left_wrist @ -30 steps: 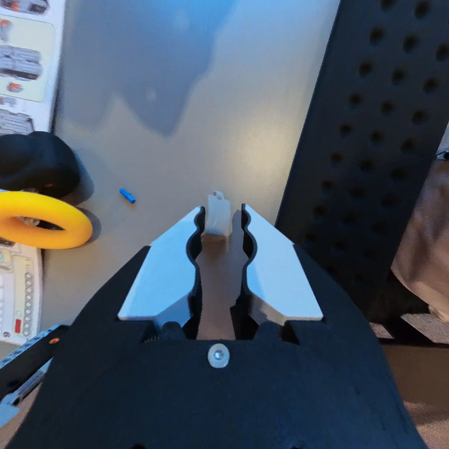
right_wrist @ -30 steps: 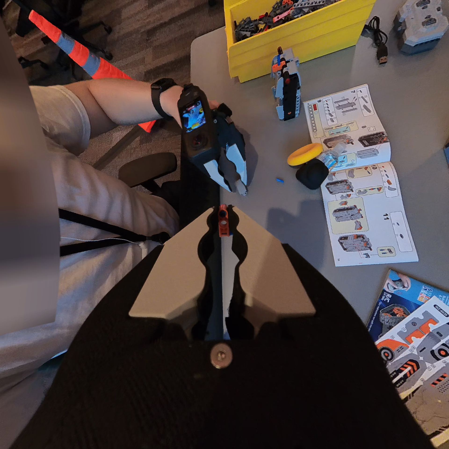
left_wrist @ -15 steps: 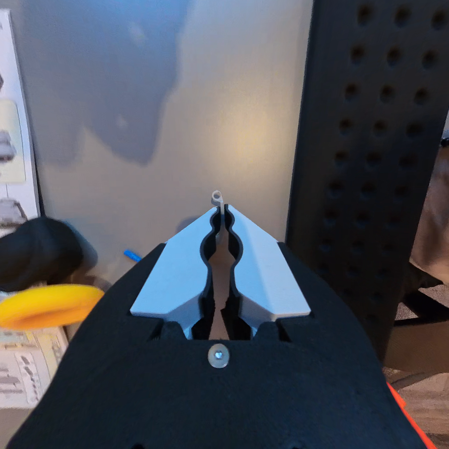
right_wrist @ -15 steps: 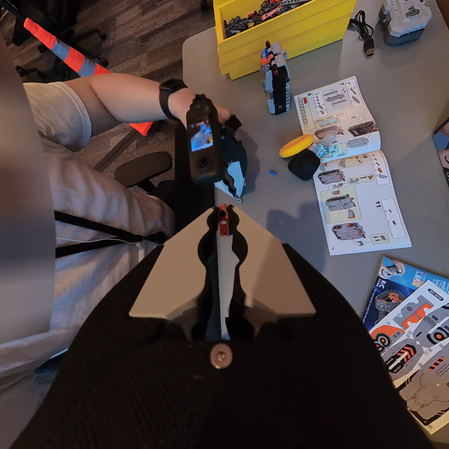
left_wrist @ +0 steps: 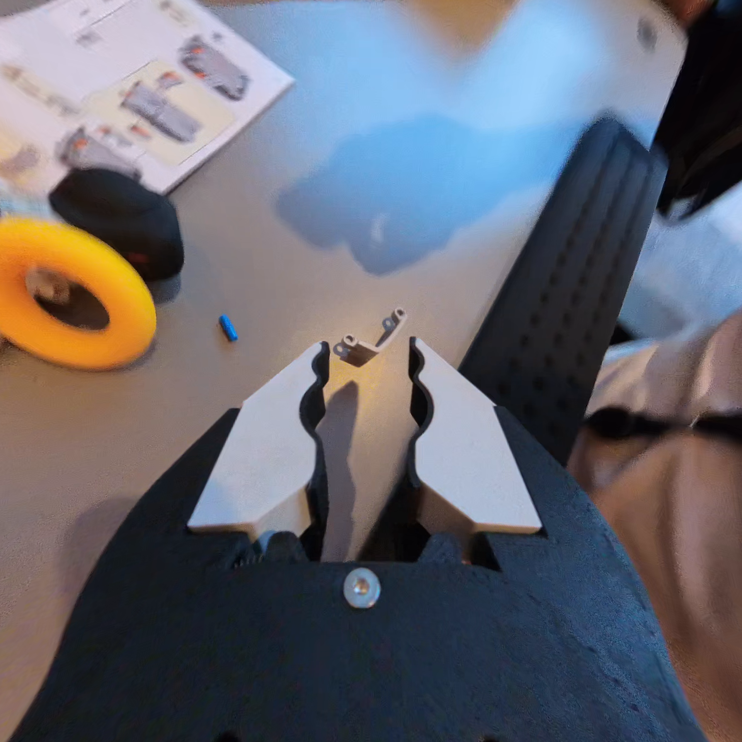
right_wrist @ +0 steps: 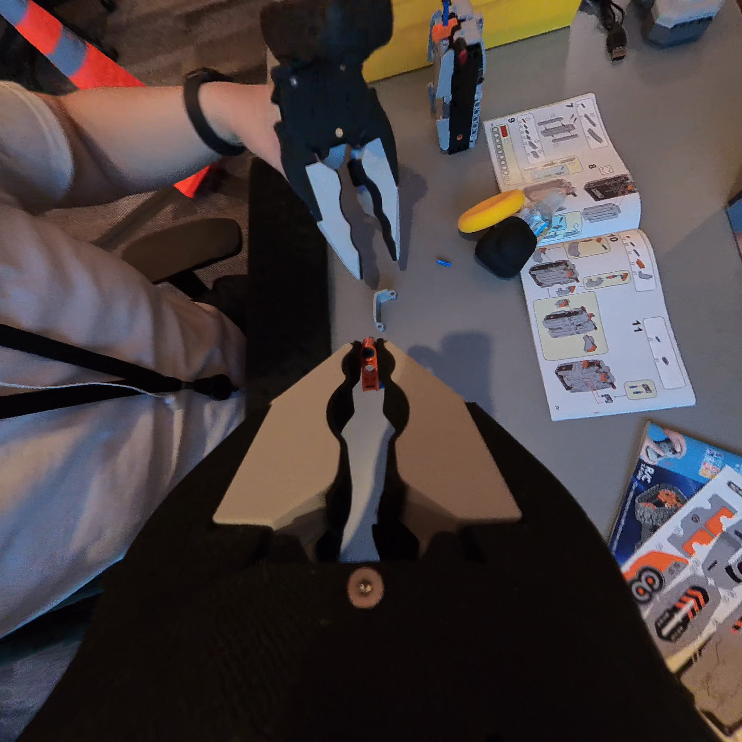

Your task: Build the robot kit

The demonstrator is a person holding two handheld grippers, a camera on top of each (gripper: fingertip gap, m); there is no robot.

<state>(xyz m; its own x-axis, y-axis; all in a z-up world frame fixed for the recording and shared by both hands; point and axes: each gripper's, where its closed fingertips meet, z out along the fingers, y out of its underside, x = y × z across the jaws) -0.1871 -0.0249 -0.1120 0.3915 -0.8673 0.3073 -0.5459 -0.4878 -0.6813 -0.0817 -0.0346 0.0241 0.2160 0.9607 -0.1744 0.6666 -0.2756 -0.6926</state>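
Observation:
My left gripper (left_wrist: 368, 347) is open above the grey table. A small grey bracket piece (left_wrist: 373, 341) lies on the table just ahead of its fingertips, apart from both fingers. In the right wrist view the left gripper (right_wrist: 376, 265) hangs over the table with the bracket (right_wrist: 383, 307) lying loose below its tips. My right gripper (right_wrist: 368, 345) is shut on a small orange piece with a hole (right_wrist: 368, 363), held near the table's edge, just short of the bracket.
A blue pin (left_wrist: 228, 328), a yellow ring (left_wrist: 132, 321) and a black tyre (left_wrist: 120, 221) lie left of the bracket. An open instruction booklet (right_wrist: 602, 321), a part-built model (right_wrist: 457, 88), a yellow bin (right_wrist: 522, 20) and printed sheets (right_wrist: 682, 522) are on the table. A black perforated strip (left_wrist: 562, 301) runs along the table's edge beside a seated person. My left gripper is the nearer one to the blue pin (left_wrist: 228, 328): about 6 cm, against 25 cm. The right camera catches it too, in the right wrist view (right_wrist: 442, 261).
My left gripper, shut on the grey bracket half a second ago, has opened and drawn back. The bracket now lies on the table. My right gripper still holds the orange piece.

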